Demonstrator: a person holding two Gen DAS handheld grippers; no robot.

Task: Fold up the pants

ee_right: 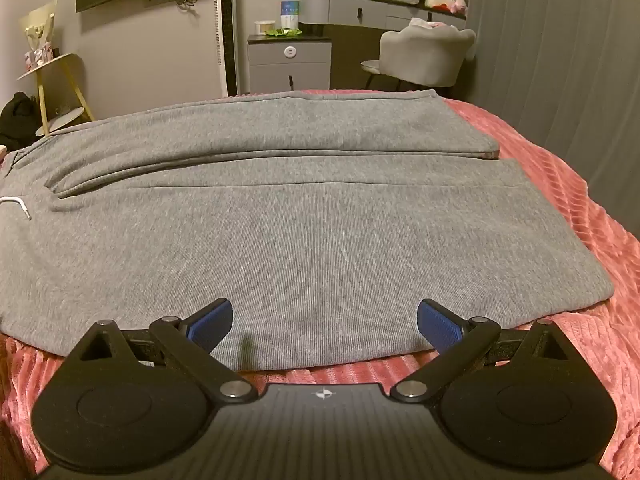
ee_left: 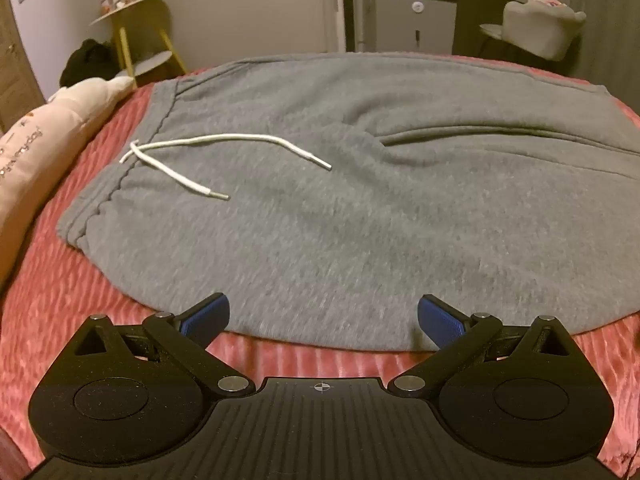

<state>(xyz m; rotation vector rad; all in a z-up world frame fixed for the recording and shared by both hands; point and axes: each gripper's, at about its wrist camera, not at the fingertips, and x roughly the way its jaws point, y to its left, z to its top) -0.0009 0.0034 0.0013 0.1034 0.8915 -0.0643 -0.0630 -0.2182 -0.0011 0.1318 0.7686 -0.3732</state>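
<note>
Grey sweatpants (ee_left: 340, 220) lie flat on a pink ribbed bedspread (ee_left: 80, 288), waistband to the left, legs to the right. A white drawstring (ee_left: 180, 168) lies loose on the waist area. My left gripper (ee_left: 323, 318) is open and empty, hovering at the near edge of the waist end. In the right wrist view the two legs (ee_right: 300, 220) lie side by side, hems at the right. My right gripper (ee_right: 324, 322) is open and empty over the near leg's edge.
A pink pillow (ee_left: 44, 136) lies left of the waistband. Beyond the bed stand a yellow side table (ee_left: 136, 36), a grey cabinet (ee_right: 290, 60), a grey chair (ee_right: 424, 56) and a dressing table (ee_right: 380, 8). The bedspread (ee_right: 580, 240) extends right of the hems.
</note>
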